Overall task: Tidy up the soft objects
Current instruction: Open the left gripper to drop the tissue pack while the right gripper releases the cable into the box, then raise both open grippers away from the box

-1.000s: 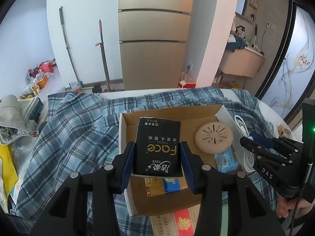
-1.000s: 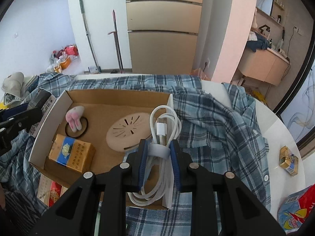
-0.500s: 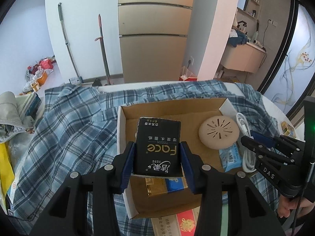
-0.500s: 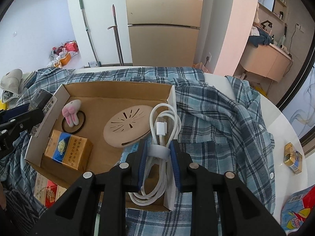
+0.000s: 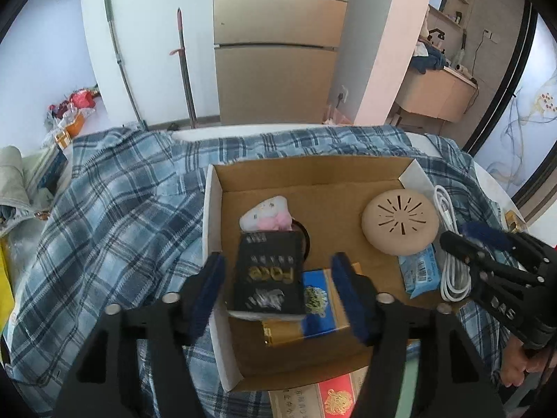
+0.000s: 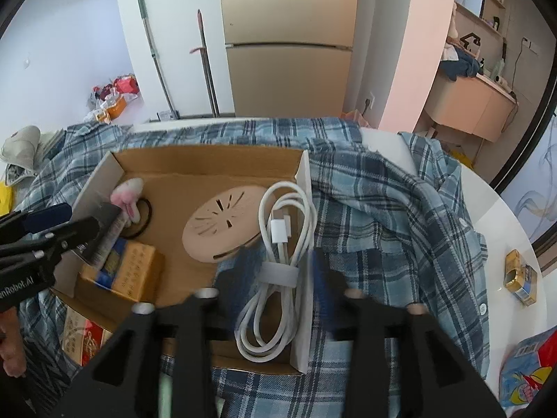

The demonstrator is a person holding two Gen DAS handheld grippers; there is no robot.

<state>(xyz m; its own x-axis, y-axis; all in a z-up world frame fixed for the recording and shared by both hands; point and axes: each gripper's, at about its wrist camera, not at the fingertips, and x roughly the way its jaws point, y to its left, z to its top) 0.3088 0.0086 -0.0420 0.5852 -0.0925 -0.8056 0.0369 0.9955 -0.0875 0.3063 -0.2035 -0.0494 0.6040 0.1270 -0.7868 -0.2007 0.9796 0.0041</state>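
Left claw (image 5: 278,289): jaws opening, blue pads clear of the black tissue pack (image 5: 268,278), which sits released between them, leaning on the blue-and-gold carton (image 5: 313,310) inside the cardboard box (image 5: 216,209). Right claw (image 6: 278,271): jaws likewise opening, pads blurred and apart from the white cable (image 6: 278,261), a bundled coil with a grey strap, lying between them along the right wall of the same box. Box contents, near to far: blue-and-gold carton at the near left; black tissue pack over it; blue wipes packet (image 5: 417,271) near the right side, just beside the cable; round beige vented disc (image 5: 400,223) at mid right, touching the cable's left edge in the right wrist view; pink-and-white plush toy (image 5: 268,216) with a black hair tie (image 6: 146,219), far left, just beyond the tissue pack. Under the box: blue plaid shirt (image 5: 122,226), spread over the white table (image 6: 494,230). Near edge, partly under the box: red-and-cream printed box (image 5: 327,393). Right of the shirt on the table: small gold-and-blue carton (image 6: 520,275); colourful bag (image 6: 529,372) at the near right corner. Far background: beige cabinet (image 5: 278,52), two mop handles against the white wall.
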